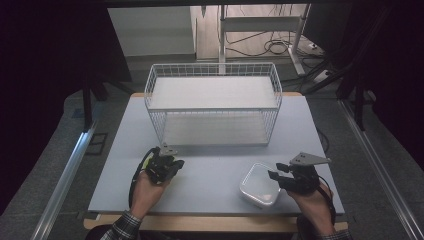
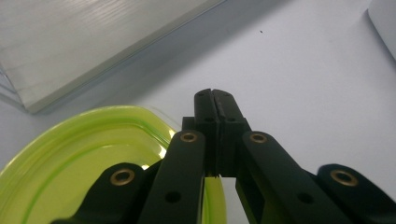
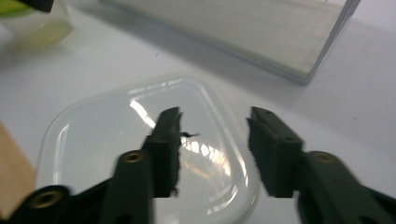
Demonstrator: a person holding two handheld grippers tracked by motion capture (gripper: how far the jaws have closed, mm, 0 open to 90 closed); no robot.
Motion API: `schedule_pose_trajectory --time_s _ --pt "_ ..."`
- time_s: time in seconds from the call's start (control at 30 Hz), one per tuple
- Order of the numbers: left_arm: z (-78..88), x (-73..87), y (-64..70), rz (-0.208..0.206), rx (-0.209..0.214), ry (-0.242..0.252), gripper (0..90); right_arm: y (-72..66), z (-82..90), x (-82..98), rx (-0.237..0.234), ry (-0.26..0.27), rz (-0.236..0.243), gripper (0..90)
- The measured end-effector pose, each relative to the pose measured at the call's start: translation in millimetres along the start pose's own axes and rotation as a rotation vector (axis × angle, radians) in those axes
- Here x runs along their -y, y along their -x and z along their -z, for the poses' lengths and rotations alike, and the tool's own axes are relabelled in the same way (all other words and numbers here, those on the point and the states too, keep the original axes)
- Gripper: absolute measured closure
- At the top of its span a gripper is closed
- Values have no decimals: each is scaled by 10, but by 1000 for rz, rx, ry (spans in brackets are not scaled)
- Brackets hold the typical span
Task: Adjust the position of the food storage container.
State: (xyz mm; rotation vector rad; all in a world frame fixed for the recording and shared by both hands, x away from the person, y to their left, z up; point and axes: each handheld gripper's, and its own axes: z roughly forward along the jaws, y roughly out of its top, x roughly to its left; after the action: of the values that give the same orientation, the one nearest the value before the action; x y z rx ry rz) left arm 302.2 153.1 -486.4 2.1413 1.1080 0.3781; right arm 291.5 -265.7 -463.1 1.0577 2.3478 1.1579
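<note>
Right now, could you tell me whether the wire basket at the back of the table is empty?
Empty: through the wire basket only its bare white floor shows, and nothing stands inside it.

We see a white, rounded-square translucent plastic container (image 1: 258,186) lying flat near the table's front right edge, its glossy face up; a yellow-green, rounded translucent plastic lid (image 2: 79,158) sits well apart, to its left.

Dim surroundings, glare, blurred close-ups

Black gripper (image 1: 166,169) jaws; plaid sleeves (image 1: 122,226) — cuffs
</note>
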Motion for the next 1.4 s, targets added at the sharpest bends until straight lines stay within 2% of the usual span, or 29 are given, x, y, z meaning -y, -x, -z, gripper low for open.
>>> schedule_pose_trajectory --time_s 0.03,0.07,0.1,0.13,0.17,0.23,0.37,0.57,0.67,0.93,1.13,1.2,1.23,1.27,1.4 --pt "5 10 9 -1 4 3 885 -26 63 49 -9 -29 14 728" --pt "21 38 39 -6 30 35 876 -38 101 78 -9 -41 18 768" --pt "21 38 39 -6 30 35 868 -38 101 78 -9 -41 18 768" --pt "25 66 96 -12 53 71 864 -59 169 138 -19 -48 21 833" --pt "25 66 96 -12 53 71 861 -71 202 163 -23 -50 21 854" --pt "34 86 195 -42 69 102 859 -92 258 209 -32 -56 25 877" --pt "67 125 282 -63 89 140 846 -134 316 300 -59 -78 28 893" --pt "61 202 311 -44 116 135 837 -211 300 343 -85 -84 44 896" --pt "51 216 320 -44 126 127 833 -263 237 333 -127 -79 48 896" --pt "30 241 347 -43 153 114 839 -416 7 212 -191 -83 83 896" --pt "7 249 350 -38 163 104 846 -503 -131 119 -192 -92 105 897" --pt "-1 250 362 -42 167 102 847 -552 -237 42 -201 -96 123 896" --pt "-1 250 362 -42 167 102 847 -552 -237 42 -201 -96 123 896" --pt "-7 251 373 -41 169 99 848 -586 -323 -17 -208 -96 136 897" --pt "-15 256 371 -42 168 95 854 -620 -439 -147 -232 -107 144 896"
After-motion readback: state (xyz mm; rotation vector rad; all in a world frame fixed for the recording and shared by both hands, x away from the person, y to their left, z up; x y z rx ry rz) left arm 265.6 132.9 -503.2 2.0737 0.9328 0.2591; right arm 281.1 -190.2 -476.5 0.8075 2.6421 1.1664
